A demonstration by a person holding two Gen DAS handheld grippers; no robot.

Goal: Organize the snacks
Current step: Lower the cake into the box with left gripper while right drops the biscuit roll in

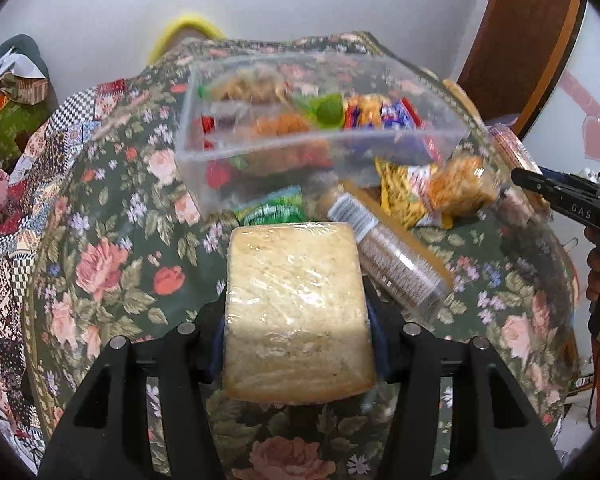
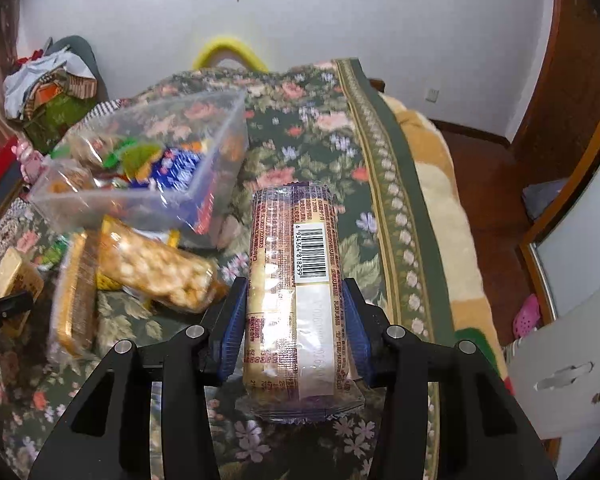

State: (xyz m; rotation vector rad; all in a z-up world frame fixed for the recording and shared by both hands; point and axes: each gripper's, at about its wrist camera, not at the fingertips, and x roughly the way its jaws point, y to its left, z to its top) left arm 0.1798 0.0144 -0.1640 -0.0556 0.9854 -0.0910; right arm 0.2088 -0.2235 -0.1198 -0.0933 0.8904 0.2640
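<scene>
Left gripper (image 1: 296, 320): closed on a pale wrapped cake block (image 1: 296, 312), both blue pads pressed to its sides, held above the floral cloth (image 1: 112, 264).
Right gripper (image 2: 294, 320): closed on a barcode-labelled biscuit roll (image 2: 296, 300), clamped at mid-length and pointing away from the camera.
Clear bin (image 1: 320, 120): the landmark; it sits on the floral cloth, beyond the cake block in the left wrist view and to the left of the biscuit roll in the right wrist view. It holds mixed bright snack packets.
Loose snacks: a second biscuit roll (image 1: 396, 256) and a popcorn-like bag (image 2: 156, 268) lie just in front of the bin, near its right corner; a green packet (image 1: 272, 210) touches its front wall.
Blanket (image 2: 432, 200): beige, well to the right of the bin, past the cloth's edge.
</scene>
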